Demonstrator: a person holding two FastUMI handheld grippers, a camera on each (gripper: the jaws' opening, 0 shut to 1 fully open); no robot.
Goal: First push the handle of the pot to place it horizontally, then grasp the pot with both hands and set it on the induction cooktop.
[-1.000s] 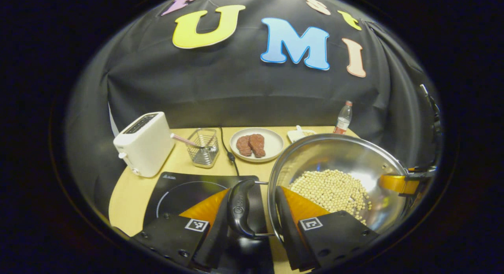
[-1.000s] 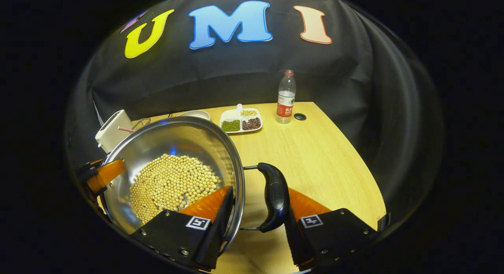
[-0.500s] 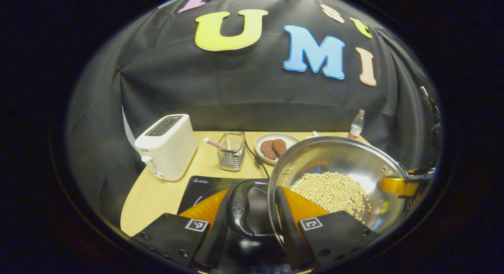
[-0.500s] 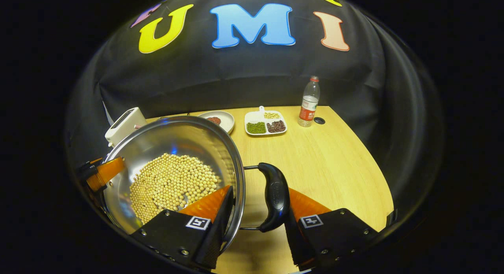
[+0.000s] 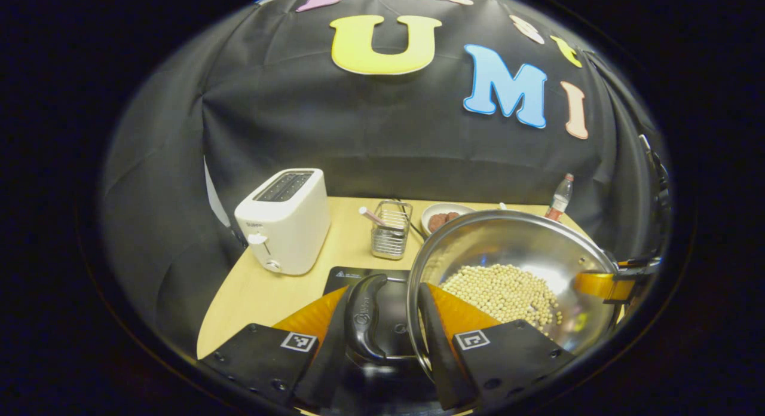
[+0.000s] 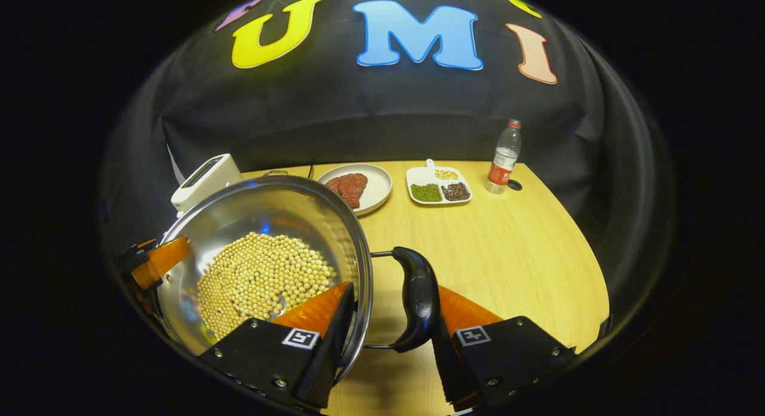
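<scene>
A steel pot (image 5: 526,245) holding soybeans (image 5: 502,293) hangs above the table between both grippers. My left gripper (image 5: 382,320) is shut on it: one finger presses the black side handle (image 5: 364,314), the other the inner wall. In the right gripper view, my right gripper (image 6: 388,308) clamps the opposite black handle (image 6: 418,299) and the pot (image 6: 281,213) wall the same way. Each view shows the other gripper's orange finger across the rim. The black induction cooktop (image 5: 349,275) lies just under the left handle, mostly hidden by pot and fingers.
A white toaster (image 5: 284,222) and a wire basket (image 5: 389,231) stand behind the cooktop. A plate of meat (image 6: 355,186), a divided dish of beans (image 6: 439,186) and a water bottle (image 6: 503,159) line the back of the wooden table (image 6: 508,254).
Both grippers have carried the pot leftward across the table. The toaster and basket have drawn nearer, and the cooktop has slid under the pot. Both grips are unchanged.
</scene>
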